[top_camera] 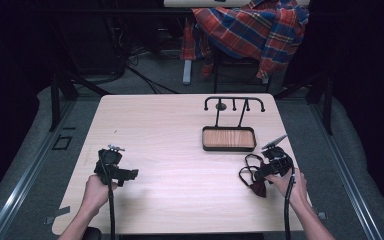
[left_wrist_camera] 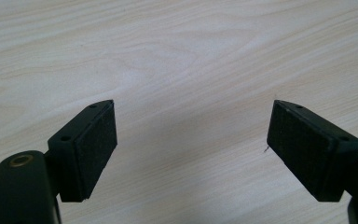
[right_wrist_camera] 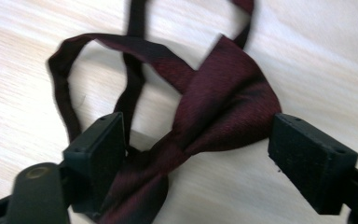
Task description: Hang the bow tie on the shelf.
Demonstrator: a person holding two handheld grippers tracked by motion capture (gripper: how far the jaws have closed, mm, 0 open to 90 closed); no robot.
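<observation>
A dark red bow tie (top_camera: 258, 187) with a thin looped strap (top_camera: 246, 167) lies on the table near its right front corner. In the right gripper view the bow tie (right_wrist_camera: 214, 112) lies between the wide-apart jaws of my right gripper (right_wrist_camera: 193, 154), which is open just above it. The strap (right_wrist_camera: 70, 70) curls away to the left. In the high view my right gripper (top_camera: 260, 172) hangs over the tie. My left gripper (top_camera: 127, 175) rests at the front left, and in its own view the left gripper (left_wrist_camera: 191, 140) stands open over bare wood.
A wooden tray (top_camera: 228, 138) with a black hook rack (top_camera: 234, 102) stands right of centre on the light wooden table (top_camera: 170, 150). Behind the table a plaid cloth (top_camera: 255, 30) drapes over a chair. Cables trail from both grippers toward the front edge.
</observation>
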